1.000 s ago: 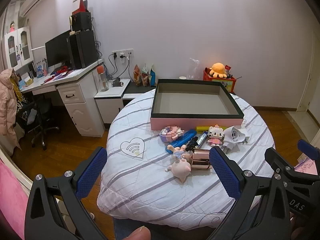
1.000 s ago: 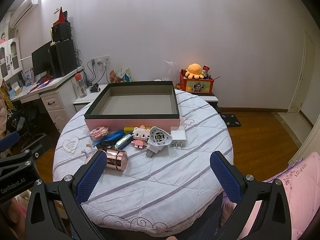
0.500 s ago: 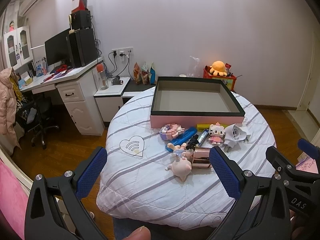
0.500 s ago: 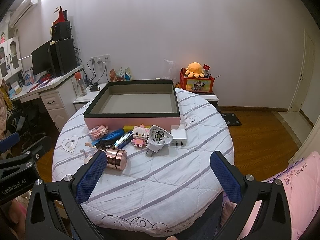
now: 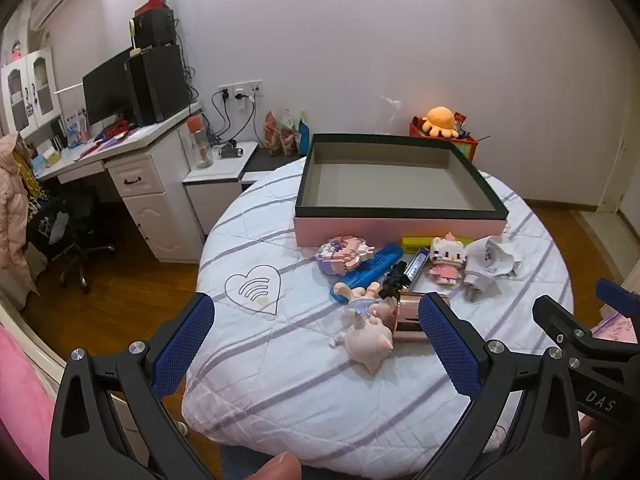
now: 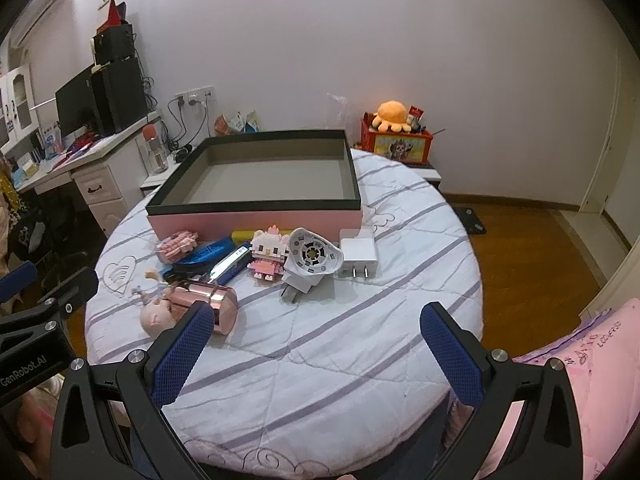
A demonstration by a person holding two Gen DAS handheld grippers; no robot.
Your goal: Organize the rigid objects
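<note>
Both hand-held grippers hover over the near edge of the round tabletop [image 6: 360,360], and each is wide open and holds nothing: the left hand-held gripper [image 5: 316,344] and the right hand-held gripper [image 6: 316,344].

The things lie in a loose row just in front of the empty pink box [image 6: 256,222], which sits toward the far edge. I judge all of them light and stiff.

The rose-gold cylinder [image 6: 212,300] looks smooth and slippery and may roll; it is best taken across its middle. The white charger [image 6: 358,258] has flat sides, so it is an easy grasp. The cat block figure [image 6: 268,254] may break apart, so it needs a gentle hold on the body. The pig doll [image 5: 366,338] touches the cylinder.
</note>
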